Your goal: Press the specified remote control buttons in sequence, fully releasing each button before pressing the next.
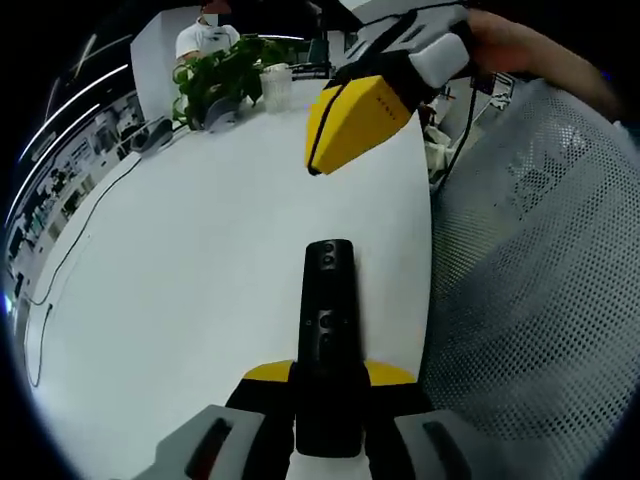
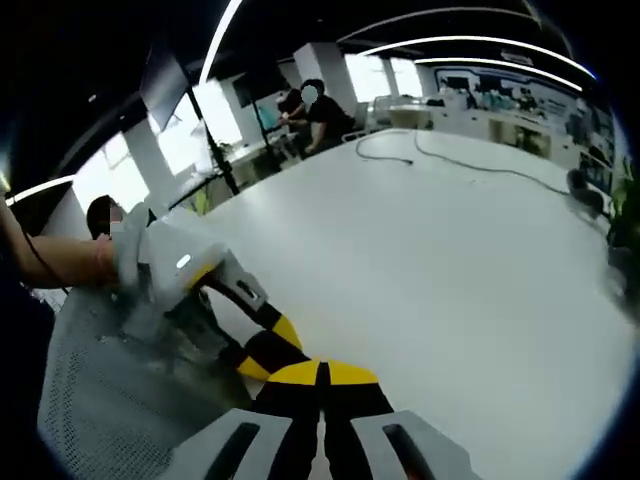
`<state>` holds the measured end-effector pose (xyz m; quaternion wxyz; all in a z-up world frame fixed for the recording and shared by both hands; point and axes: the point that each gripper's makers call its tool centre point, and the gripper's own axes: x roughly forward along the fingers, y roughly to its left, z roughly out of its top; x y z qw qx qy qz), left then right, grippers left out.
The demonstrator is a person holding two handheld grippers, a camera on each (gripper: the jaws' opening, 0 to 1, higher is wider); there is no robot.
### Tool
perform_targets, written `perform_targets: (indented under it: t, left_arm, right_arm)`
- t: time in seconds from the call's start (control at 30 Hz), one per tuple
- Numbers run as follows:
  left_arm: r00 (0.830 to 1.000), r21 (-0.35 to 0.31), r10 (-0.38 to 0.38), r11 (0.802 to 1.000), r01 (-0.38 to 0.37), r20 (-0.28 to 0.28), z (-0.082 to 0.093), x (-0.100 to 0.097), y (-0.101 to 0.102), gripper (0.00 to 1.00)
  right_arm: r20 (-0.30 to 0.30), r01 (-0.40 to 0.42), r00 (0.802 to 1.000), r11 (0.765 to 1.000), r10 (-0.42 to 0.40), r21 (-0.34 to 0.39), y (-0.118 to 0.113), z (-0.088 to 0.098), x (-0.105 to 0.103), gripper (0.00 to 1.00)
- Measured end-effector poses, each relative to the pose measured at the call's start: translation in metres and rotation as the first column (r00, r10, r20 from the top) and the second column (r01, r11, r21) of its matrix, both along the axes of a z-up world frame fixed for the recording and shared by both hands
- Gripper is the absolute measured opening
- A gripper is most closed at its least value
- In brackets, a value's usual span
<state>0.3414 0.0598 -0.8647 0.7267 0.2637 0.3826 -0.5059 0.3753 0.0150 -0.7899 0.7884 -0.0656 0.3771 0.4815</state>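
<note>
The slim black plastic remote control [image 1: 328,330] sits clamped between the left gripper [image 1: 328,400]'s yellow-tipped fingers [image 1: 268,372], which are closed on its lower end; its upper half projects forward over the wide white tabletop [image 1: 200,280], button face turned to the camera. A few round buttons show on that face, but they are too small to tell whether any is depressed.

In the left gripper view the right gripper [image 1: 355,125] hangs above and beyond the remote, its yellow tips brought together into a blunt wedge, well apart from the buttons and touching nothing. In the right gripper view its own fingers [image 2: 290,375] meet with no gap and carry nothing, and the left gripper [image 2: 190,275] shows at the left, by a grey mesh chair back [image 2: 100,400].

Judging from this, the remote is secured and presented, so the holding part is done. No button is being pressed right now; the pressing tip is clear of the remote, which fits either a release between presses or an approach to one. How many presses of the sequence are complete cannot be told.

A green leafy potted plant [image 1: 220,75] stands at the far end of the tabletop.
</note>
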Motion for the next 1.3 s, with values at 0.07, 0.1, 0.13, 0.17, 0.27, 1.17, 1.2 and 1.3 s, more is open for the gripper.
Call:
perform_targets:
  t: [0.07,0.1,0.13,0.17,0.27,1.17,1.2,1.3]
  left_arm:
    - [1.000,-0.001,0.001,1.000,-0.001,0.000,0.000,0.000,0.000,0.25]
    - [1.000,-0.001,0.001,1.000,-0.001,0.000,0.000,0.000,0.000,0.25]
    - [1.000,-0.002,0.001,1.000,-0.001,0.000,0.000,0.000,0.000,0.25]
    - [1.000,-0.002,0.001,1.000,-0.001,0.000,0.000,0.000,0.000,0.25]
    - [1.000,-0.001,-0.001,1.000,0.001,0.000,0.000,0.000,0.000,0.25]
    - [0.996,-0.022,-0.091,0.996,0.091,0.010,0.000,-0.006,-0.003,0.25]
    - [0.995,-0.024,-0.102,0.995,0.102,0.010,0.000,-0.007,-0.003,0.25]
    - [0.992,-0.027,-0.124,0.992,0.124,0.009,0.000,-0.010,-0.006,0.25]
  right_arm:
    - [-0.001,-0.014,1.000,1.000,0.014,-0.026,0.000,-0.008,0.000,0.00]
    - [0.002,-0.025,1.000,0.999,0.025,-0.045,0.000,-0.013,-0.001,0.00]
    - [0.005,-0.034,0.999,0.998,0.034,-0.060,-0.001,-0.017,-0.002,0.00]
    - [-0.003,-0.048,0.999,0.995,0.048,-0.092,-0.004,-0.024,-0.006,0.00]
    - [0.018,-0.108,0.993,0.974,0.114,-0.200,-0.012,-0.035,-0.011,0.00]
    - [0.023,-0.175,0.980,0.920,0.195,-0.352,-0.028,-0.057,-0.015,0.00]
    - [0.024,-0.178,0.980,0.918,0.200,-0.354,-0.028,-0.057,-0.016,0.00]
    - [0.019,-0.202,0.975,0.913,0.223,-0.354,-0.026,-0.058,-0.019,0.00]
